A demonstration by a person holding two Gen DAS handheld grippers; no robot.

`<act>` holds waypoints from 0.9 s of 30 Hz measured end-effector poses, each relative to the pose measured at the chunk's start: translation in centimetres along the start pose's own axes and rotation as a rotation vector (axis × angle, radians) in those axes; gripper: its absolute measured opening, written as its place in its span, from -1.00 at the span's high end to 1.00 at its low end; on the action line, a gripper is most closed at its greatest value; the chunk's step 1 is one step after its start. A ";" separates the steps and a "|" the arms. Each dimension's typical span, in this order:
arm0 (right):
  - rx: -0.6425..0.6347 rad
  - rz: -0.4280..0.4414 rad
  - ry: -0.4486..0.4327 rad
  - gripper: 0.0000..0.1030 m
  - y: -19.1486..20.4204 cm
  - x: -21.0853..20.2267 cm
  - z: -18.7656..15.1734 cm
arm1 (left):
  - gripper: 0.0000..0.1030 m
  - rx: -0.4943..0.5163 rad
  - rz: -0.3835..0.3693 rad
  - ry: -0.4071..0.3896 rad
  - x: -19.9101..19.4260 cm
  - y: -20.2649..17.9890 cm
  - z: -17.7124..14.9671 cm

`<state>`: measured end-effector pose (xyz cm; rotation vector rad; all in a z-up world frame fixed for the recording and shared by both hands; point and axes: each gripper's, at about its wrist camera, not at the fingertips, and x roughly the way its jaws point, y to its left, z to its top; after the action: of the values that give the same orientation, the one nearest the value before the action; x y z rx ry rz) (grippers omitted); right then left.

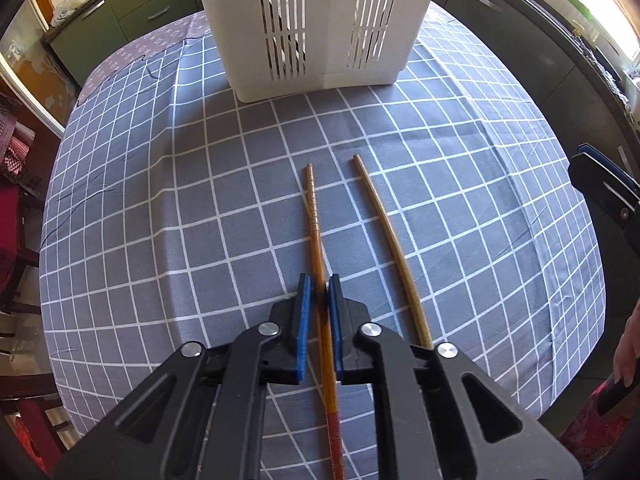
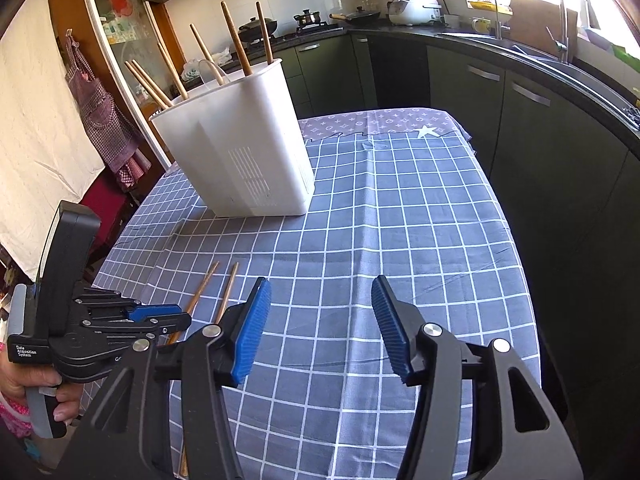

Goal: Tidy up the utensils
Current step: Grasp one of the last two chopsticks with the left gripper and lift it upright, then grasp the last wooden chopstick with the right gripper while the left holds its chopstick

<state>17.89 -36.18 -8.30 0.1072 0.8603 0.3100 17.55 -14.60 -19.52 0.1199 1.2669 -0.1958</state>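
Two chopsticks are lying on the checked tablecloth (image 1: 160, 200), pointing toward the white utensil holder (image 1: 312, 28). The left gripper (image 1: 319, 312) is closing narrowly around the darker chopstick (image 1: 314, 216), along its axis, while the lighter chopstick (image 1: 390, 232) is lying just beside. The right gripper (image 2: 320, 328) is hanging wide, holding nothing.

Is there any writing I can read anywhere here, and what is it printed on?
"Data Acquisition System": white print on the black body of the left gripper, seen from the right wrist view.
"GO...": a cut-off white mark lower on the same gripper, the rest hidden.
Tablecloth: the far border carries a monogram-style pattern, too small to read.
Cabinet jars and wall notes: too blurred.
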 end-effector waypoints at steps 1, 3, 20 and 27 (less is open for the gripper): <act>-0.002 0.000 0.001 -0.02 0.1 0.0 0.0 | 0.86 -0.002 -0.006 -0.002 -0.2 0.3 0.0; -0.006 -0.001 0.003 -0.02 0.3 0.1 0.1 | 0.87 -0.002 -0.009 -0.007 -0.3 0.3 -0.2; -0.089 0.089 0.145 -0.05 4.0 3.8 0.9 | 0.87 -0.112 -0.043 -0.268 -9.4 7.1 -1.1; -0.167 0.095 0.238 -0.05 8.0 7.4 0.8 | 0.87 -0.131 -0.048 -0.380 -12.5 8.3 -0.7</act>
<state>21.19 -26.20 -11.49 -0.0453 1.0632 0.4894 15.04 -5.39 -8.00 -0.0595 0.9012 -0.1669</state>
